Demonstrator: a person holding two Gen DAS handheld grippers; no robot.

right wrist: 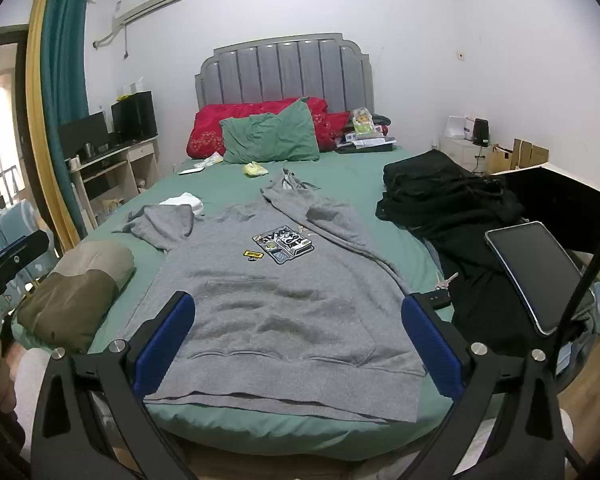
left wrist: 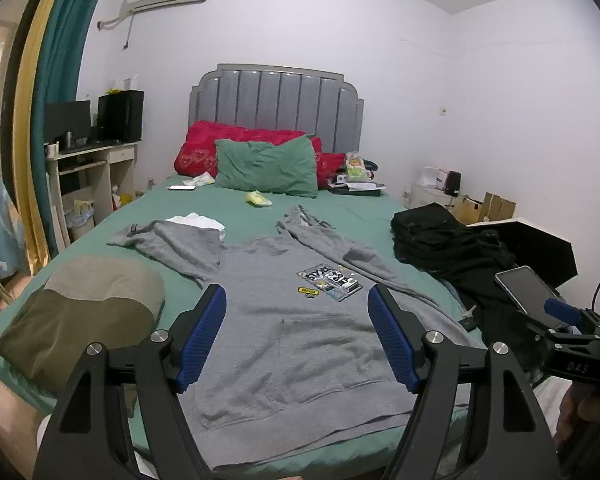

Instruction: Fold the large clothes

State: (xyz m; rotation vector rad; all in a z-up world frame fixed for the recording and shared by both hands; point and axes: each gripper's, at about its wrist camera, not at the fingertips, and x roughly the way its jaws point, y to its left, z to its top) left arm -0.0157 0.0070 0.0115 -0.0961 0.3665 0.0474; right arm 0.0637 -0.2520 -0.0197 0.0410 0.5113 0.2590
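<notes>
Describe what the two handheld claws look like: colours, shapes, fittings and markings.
Both the left claw and right claw have black angular frames with triangular cutouts, silver round bolts and ribbed blue finger pads. The right one's body shows pale "DAS" lettering and carries a phone. A black cable runs alongside.

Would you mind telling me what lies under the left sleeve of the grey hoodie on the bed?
A white folded cloth pokes out from beneath the grey hoodie sleeve, on the green sheet. How far it extends underneath, and whether anything else lies there, is covered.
</notes>
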